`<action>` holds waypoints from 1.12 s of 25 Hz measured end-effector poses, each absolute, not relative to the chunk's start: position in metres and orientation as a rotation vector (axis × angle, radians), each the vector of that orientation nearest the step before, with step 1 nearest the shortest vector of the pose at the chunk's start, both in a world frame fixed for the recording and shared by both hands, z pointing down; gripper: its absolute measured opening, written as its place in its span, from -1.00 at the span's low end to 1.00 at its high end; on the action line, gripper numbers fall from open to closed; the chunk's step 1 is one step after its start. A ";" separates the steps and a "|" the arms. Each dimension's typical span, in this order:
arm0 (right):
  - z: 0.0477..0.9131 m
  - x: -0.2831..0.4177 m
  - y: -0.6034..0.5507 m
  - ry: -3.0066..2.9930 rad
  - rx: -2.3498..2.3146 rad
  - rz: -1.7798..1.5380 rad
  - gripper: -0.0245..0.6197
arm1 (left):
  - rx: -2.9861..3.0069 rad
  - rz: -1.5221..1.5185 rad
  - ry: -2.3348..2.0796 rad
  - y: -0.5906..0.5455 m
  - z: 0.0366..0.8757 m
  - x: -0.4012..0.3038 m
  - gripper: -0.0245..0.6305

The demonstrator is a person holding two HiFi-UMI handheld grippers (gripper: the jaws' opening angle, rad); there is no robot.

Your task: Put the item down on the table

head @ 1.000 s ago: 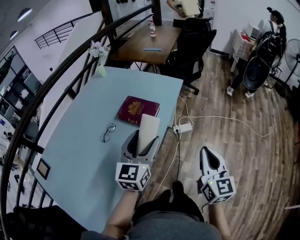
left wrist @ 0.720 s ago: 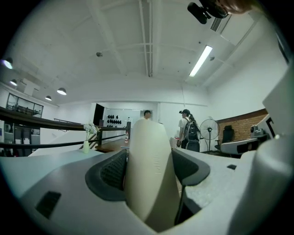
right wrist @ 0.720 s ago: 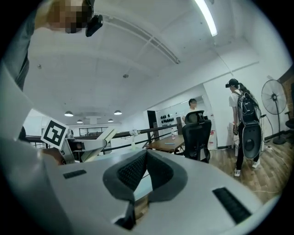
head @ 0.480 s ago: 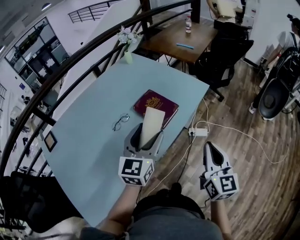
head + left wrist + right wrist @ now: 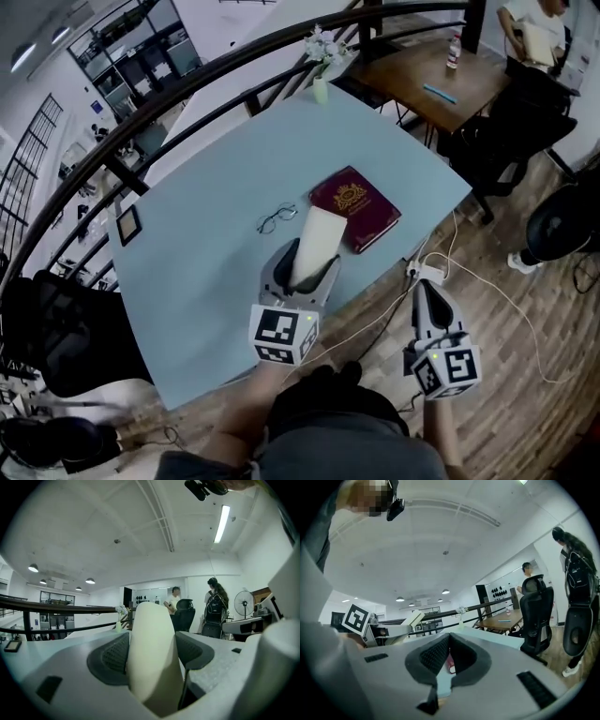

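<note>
**Head view:** The putting-down is not yet done. The cream flat item [image 5: 315, 242] is in the left gripper [image 5: 304, 272], over the near edge of the pale blue table [image 5: 202, 281]. Its free, rounded end sticks out past the jaw tips. Just beyond that end lies a dark red book [image 5: 356, 204], and ahead and to the left of the tips is a pair of glasses [image 5: 277, 220]. By my reading, lowering the item to the tabletop and letting go are both left to do. The right gripper [image 5: 431, 302] hangs off the table's edge, over the wooden floor, well to the right of the left one.

**Left gripper view:** The jaws are clamped on the cream item [image 5: 151, 634], one dark pad pressing each broad face. The item rises from between them and points forward.

**Right gripper view:** The jaws are drawn together at the tips with nothing gripped. A sliver of the red book [image 5: 451, 665] shows through the gap below. Off to the left, the other gripper holds the item [image 5: 412, 618] above the table.
</note>
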State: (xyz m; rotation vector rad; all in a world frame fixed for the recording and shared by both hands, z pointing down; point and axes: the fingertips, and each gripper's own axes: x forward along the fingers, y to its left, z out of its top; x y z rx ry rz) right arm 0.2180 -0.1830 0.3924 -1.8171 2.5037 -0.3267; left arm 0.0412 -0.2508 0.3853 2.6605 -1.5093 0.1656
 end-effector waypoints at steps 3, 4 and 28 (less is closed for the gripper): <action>0.396 0.210 -0.192 2.551 -1.762 -0.342 -0.91 | 2.614 0.189 -1.558 -0.254 0.394 0.033 0.02; 0.397 0.207 -0.194 2.565 -1.745 -0.346 -0.91 | 2.601 0.196 -1.573 -0.255 0.398 0.030 0.02; 0.412 0.195 -0.203 2.639 -1.741 -0.403 -0.91 | 2.384 0.622 -1.538 -0.303 0.544 0.011 0.02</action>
